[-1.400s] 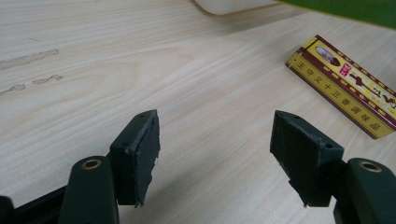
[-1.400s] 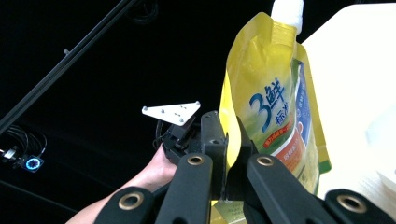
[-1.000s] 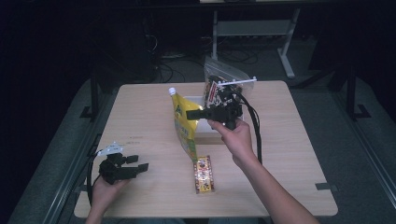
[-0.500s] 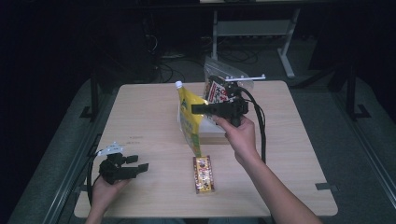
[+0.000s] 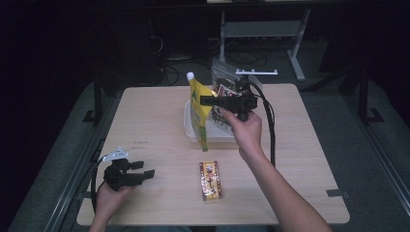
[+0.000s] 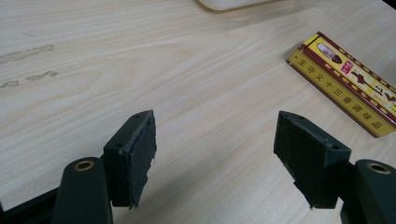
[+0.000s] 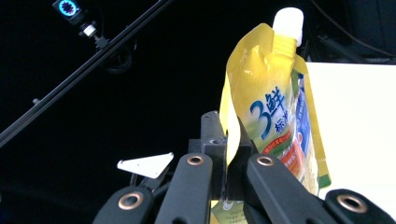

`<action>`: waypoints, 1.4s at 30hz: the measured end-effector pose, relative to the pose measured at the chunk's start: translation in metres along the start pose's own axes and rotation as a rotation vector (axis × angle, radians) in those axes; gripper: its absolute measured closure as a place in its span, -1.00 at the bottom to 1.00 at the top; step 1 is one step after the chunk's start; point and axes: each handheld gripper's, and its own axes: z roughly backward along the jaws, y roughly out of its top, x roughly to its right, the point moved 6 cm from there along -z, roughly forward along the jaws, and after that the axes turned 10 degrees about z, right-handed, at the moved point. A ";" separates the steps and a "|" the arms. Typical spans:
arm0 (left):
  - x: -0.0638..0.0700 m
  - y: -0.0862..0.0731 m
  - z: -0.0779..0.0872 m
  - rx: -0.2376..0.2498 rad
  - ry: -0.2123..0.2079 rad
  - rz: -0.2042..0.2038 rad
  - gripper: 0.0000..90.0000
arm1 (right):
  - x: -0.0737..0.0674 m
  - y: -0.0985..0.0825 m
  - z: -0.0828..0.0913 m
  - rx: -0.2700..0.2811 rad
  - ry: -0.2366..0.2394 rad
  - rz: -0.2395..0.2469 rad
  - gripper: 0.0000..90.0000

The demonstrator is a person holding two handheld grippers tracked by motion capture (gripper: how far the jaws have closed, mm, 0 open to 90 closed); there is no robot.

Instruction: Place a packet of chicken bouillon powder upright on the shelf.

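- Your right claw (image 5: 205, 100) is clamped on the edge of the yellow spouted pouch (image 5: 199, 113), holding it upright in the air above the near left part of the white tray (image 5: 189, 126); its white cap (image 5: 190, 76) points up.
- In the right claw's own view the pouch (image 7: 273, 107) rises just past the closed jaws, cap (image 7: 288, 20) at the top.
- The white tray sits near the middle of the bench (image 5: 150, 121); the hanging pouch and your right hand (image 5: 245, 131) cover most of it, so you cannot tell what lies in it.
- Just behind the claw stands a clear bag (image 5: 224, 77) with printed packets inside.
- Nearer you, a yellow and red box (image 5: 210, 180) lies flat on the bench, apart from the tray.
- Your left claw (image 5: 143, 169) rests low by the near left corner; its jaws stand wide and have just been opening, with nothing between them.
- From that claw's view, the box (image 6: 349, 82) lies ahead to the right.
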 end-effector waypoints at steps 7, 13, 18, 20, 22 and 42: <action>0.001 0.000 0.000 -0.006 0.012 -0.013 -0.36 | 0.008 0.010 -0.012 0.022 -0.048 0.002 0.99; 0.001 0.000 0.000 -0.005 0.008 -0.011 -0.36 | 0.014 0.018 -0.023 0.040 -0.079 -0.002 0.99; 0.001 0.000 0.000 -0.003 0.006 -0.010 -0.36 | 0.020 0.021 -0.032 0.044 -0.107 -0.004 0.99; 0.001 0.000 0.000 -0.003 0.005 -0.010 -0.36 | 0.023 0.022 -0.035 0.044 -0.123 0.000 0.99; 0.001 0.000 -0.001 -0.004 0.004 -0.011 -0.36 | 0.025 0.023 -0.038 0.048 -0.131 -0.001 0.99; 0.002 0.000 -0.001 0.000 -0.008 -0.006 -0.36 | 0.049 0.022 -0.068 0.068 -0.207 -0.020 0.99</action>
